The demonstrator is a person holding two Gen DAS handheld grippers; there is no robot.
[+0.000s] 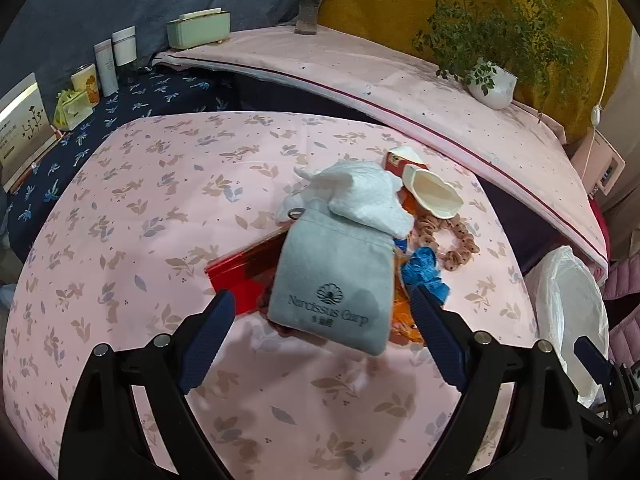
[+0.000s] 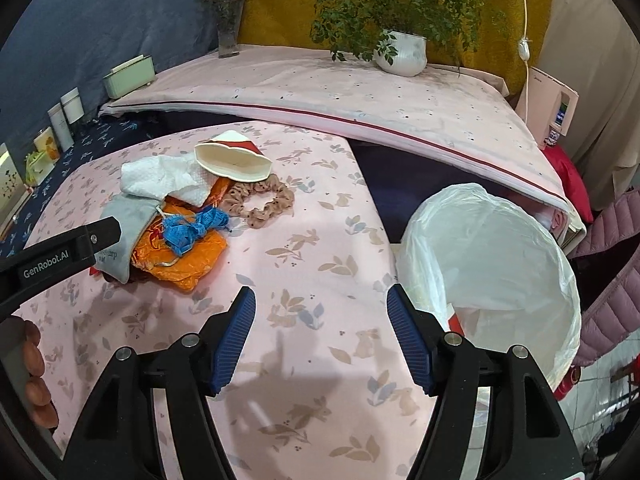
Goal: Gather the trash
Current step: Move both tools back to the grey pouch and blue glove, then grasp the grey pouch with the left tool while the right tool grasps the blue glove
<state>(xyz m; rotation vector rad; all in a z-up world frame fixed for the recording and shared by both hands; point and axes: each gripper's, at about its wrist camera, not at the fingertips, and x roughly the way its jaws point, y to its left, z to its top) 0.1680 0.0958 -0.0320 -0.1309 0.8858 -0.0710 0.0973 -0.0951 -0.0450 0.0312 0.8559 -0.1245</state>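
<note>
A pile of trash is seen in the middle of the pink rabbit-print table (image 1: 132,208). On top, at the near side, lies a grey cloth pouch (image 1: 334,276). It looks soft and light, so it is likely to fold and sag when lifted. A good place to pinch it is probably its flat middle or its gathered neck at the far end. A crumpled white paper towel (image 1: 360,196) rests on the far end of the pouch. It looks very light and squashy, and it can be grabbed almost anywhere. A squashed paper cup (image 1: 432,196) lies to the far right; it is thin and can be held by its rim. Orange plastic wrapping (image 2: 188,256) looks slippery. A blue scrap (image 1: 424,276) and a pink scrunchie (image 1: 452,240) lie to the right, and a red box (image 1: 240,276) is underneath on the left.

The left gripper (image 1: 322,302) is opened wide, with the near end of the pouch between its pads, but nothing is squeezed yet. The right gripper (image 2: 320,312) is held partly open over bare cloth, and nothing is in it. A bin lined with a white bag (image 2: 488,264) stands just off the right edge of the table.
</note>
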